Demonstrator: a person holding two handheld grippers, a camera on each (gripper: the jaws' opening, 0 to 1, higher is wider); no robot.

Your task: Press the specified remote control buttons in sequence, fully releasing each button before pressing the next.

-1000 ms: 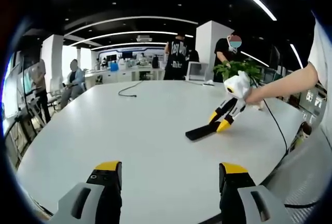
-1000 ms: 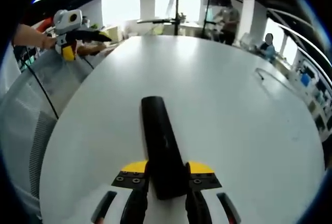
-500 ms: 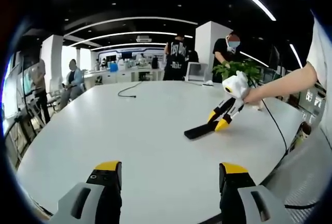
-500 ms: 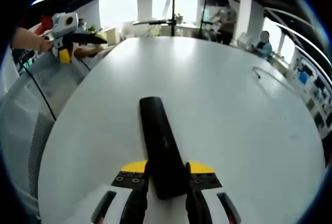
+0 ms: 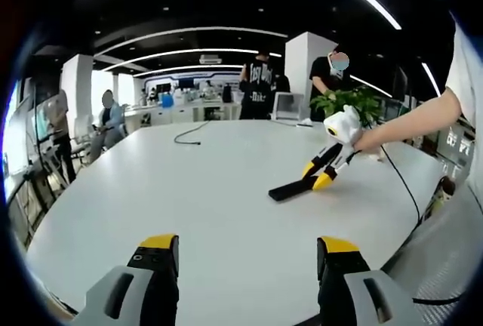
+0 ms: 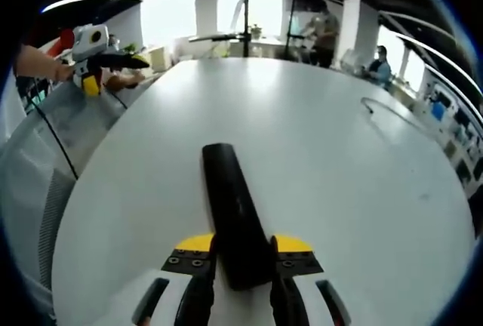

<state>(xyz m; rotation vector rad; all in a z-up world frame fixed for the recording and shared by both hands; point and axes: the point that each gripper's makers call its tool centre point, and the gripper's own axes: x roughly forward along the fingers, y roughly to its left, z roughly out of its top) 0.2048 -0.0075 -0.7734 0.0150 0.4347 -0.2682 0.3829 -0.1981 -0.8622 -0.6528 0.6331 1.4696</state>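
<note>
On the smooth white table (image 6: 362,190), right tool (image 6: 235,254) pinches a slim black remote (image 6: 230,209); left tool (image 5: 245,254) spread.

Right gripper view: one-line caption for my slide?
Right gripper clamps the black remote control over the white table.

Left gripper (image 5: 245,266) at the frame's bottom, jaws spread wide and empty, right gripper (image 6: 235,258) low at centre, jaws clamped, bare forearm (image 5: 411,122) reaching from the right edge
</note>
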